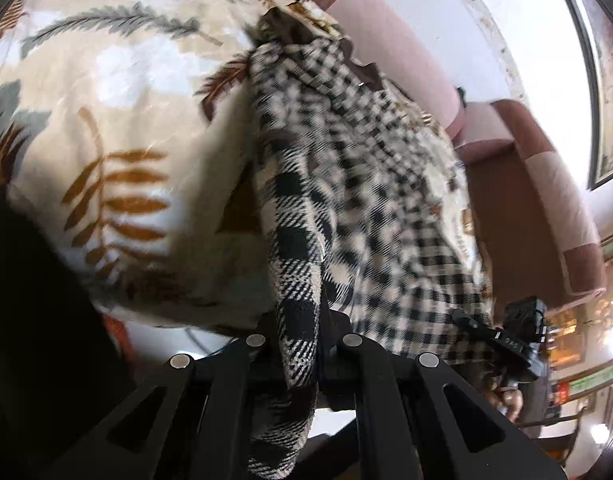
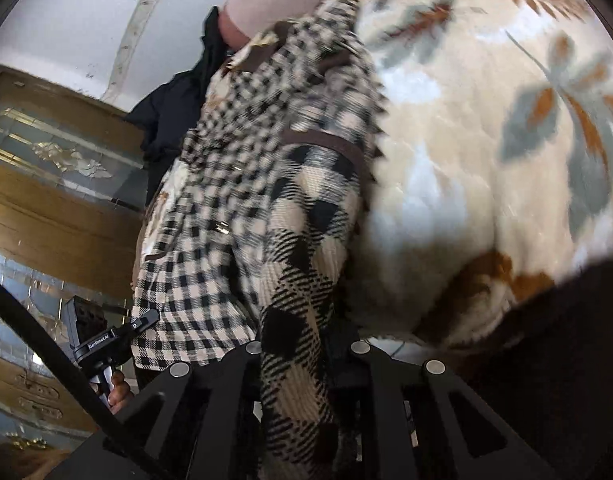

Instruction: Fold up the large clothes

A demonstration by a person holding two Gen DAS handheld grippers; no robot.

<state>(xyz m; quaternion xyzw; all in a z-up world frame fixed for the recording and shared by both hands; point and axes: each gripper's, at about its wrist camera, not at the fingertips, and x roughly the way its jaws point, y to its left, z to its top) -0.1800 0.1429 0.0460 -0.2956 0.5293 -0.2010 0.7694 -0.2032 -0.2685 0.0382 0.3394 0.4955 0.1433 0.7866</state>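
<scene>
A cream blanket printed with brown and grey-green leaves is covering the work surface and filling most of both wrist views. Behind it, a pink and brown upholstered sofa is standing against a white wall, and a framed picture is hanging to the right. In the right wrist view, a wooden cabinet with decorated glass panels is occupying the left side, and a dark cloth is lying at the blanket's far edge.

The black-and-cream checked garment is lying along the blanket, with brown trim at its far end; its near edge is hanging lifted. The left gripper is clamping a fold of the large-check fabric between closed fingers. The right gripper is likewise pinching a fold of the same garment.

White lettering on the left gripper's body is showing in the right wrist view; it is too small to read reliably.
</scene>
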